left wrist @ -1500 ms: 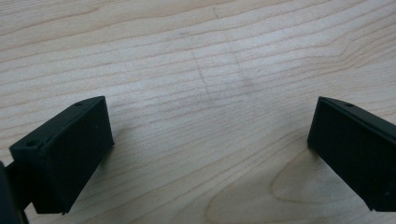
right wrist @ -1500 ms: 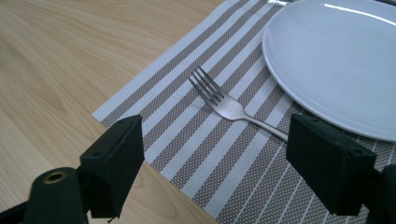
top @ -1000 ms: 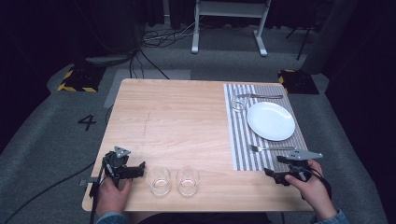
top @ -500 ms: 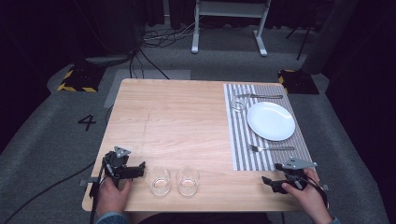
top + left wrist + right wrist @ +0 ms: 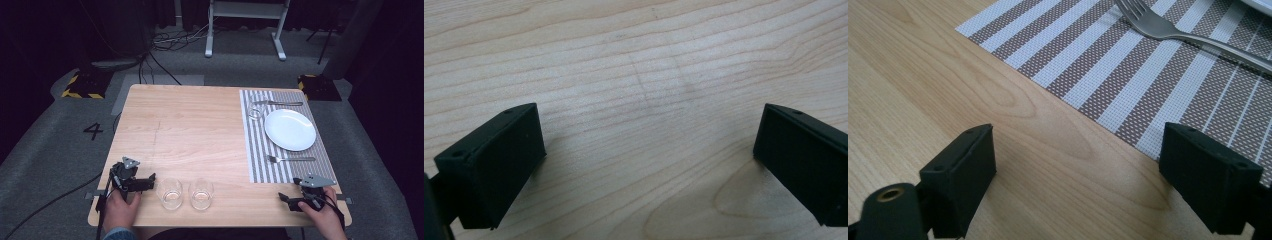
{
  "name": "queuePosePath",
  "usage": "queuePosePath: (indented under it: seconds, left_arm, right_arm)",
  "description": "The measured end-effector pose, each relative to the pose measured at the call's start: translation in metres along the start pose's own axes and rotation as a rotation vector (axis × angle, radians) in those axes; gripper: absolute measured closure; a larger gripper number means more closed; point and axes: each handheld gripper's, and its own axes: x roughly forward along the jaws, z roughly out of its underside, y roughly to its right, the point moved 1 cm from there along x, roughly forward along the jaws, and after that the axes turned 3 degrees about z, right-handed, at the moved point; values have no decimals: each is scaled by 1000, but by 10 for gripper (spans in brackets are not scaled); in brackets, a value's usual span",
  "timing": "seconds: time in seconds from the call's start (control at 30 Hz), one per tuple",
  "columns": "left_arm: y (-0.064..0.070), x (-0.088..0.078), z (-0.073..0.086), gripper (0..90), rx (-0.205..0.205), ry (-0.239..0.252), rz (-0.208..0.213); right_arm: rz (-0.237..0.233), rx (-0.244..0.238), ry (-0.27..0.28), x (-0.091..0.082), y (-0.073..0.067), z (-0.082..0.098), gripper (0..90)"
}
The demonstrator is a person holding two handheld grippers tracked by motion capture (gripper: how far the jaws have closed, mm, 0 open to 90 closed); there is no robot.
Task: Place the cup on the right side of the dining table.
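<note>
Since the earlier frames the right hand-held gripper (image 5: 291,199) had drawn back from the fork (image 5: 290,159) toward the near edge of the worktop (image 5: 200,130), while the left hand-held gripper (image 5: 145,181) had kept its place. The right one's jaws stood wide apart with nothing between them, resting low over bare wood just off the near corner of the striped placemat (image 5: 260,150), probably parked there so as not to disturb the setting. In its own view the fork (image 5: 1168,27) lay on the placemat (image 5: 1128,75) beyond the jaws. The left one's jaws were likewise spread and empty, over plain wood. It sat well to the left of the placemat, just beside the first glass (image 5: 170,192), with a second glass (image 5: 201,193) next to that; both likely waited there for carrying across. On the placemat lay a white plate (image 5: 290,129), with a knife (image 5: 277,103) and a third small glass (image 5: 255,112) at its far end.
</note>
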Motion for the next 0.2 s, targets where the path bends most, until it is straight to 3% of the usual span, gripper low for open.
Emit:
queuePosePath:
  seconds: [0.2]
  left_arm:
    - [0,0,0,3,-1,0,-1]
  right_arm:
    - [-8,1,3,0,0,0,160]
